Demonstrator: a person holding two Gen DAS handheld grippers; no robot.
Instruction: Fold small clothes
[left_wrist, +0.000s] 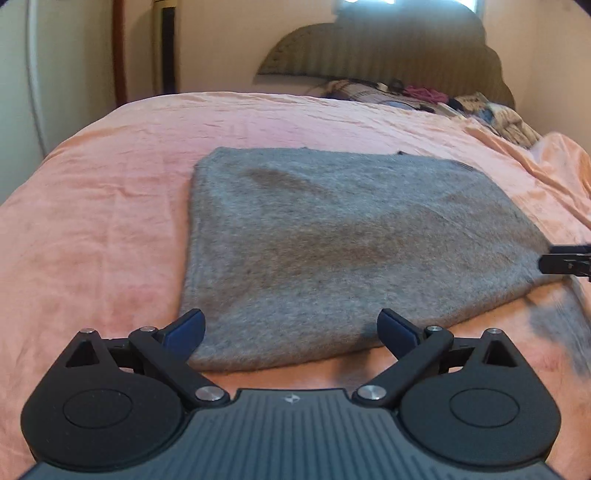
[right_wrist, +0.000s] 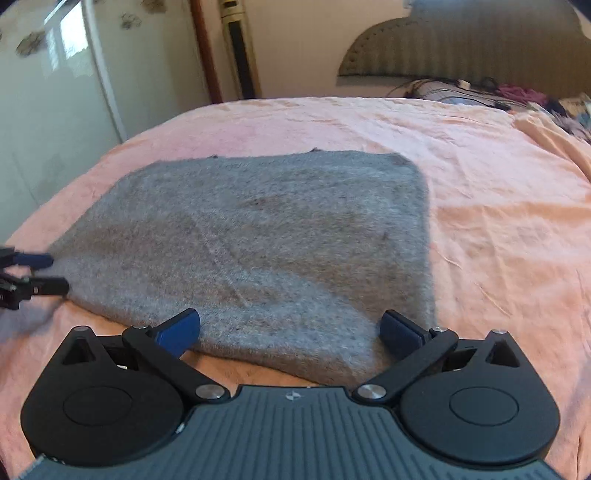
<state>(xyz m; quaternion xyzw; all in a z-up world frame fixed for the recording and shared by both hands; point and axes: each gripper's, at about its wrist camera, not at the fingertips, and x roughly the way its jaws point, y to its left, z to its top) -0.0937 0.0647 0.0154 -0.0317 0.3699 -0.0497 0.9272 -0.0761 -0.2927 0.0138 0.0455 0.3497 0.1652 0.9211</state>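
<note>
My left fingers (left_wrist: 291, 328) and right fingers (right_wrist: 290, 328), both spread wide and empty, straddle the grey cloth's (left_wrist: 332, 251) near edge on the pink bed (left_wrist: 92, 240), ready to pinch it.

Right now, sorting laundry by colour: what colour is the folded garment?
Grey garment, clearest in right wrist view.

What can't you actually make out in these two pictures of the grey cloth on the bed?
- Grey garment: its type; it lies folded, so sleeves or legs are hidden, both views.
- Its underside, against the pink bedspread.
- Pile of things by the headboard: small and blurred, left view.
- Right gripper: cut off by the left view's edge.
- Left gripper: cut off and blurred at the right view's edge.
</note>
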